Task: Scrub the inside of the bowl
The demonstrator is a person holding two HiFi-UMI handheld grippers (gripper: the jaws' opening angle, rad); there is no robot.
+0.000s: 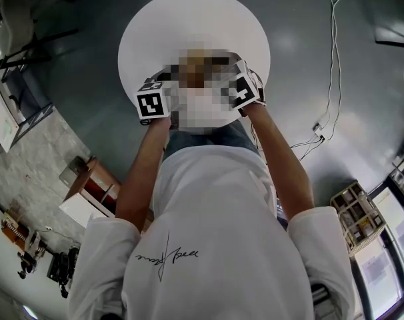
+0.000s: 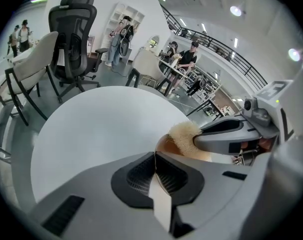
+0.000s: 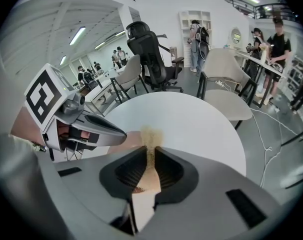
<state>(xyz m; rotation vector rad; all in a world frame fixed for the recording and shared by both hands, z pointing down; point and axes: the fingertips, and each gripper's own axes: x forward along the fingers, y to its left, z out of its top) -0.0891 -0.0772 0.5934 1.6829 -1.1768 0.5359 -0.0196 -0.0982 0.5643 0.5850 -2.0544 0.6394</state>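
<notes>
Your right gripper (image 3: pixel 151 153) pinches the scrubber (image 3: pixel 151 136). Its length runs along the jaws, fibrous tip pointing ahead over the bowl (image 3: pixel 129 139). Your left gripper (image 2: pixel 155 158) is clamped on the bowl's near rim.

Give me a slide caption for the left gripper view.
Left gripper clamps the brown bowl by its rim while the right gripper holds a pale scrubber over it.

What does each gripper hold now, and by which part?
The left gripper grips the brown bowl by its rim. The right gripper clamps a tan fibre scrubber just behind its tuft.
</notes>
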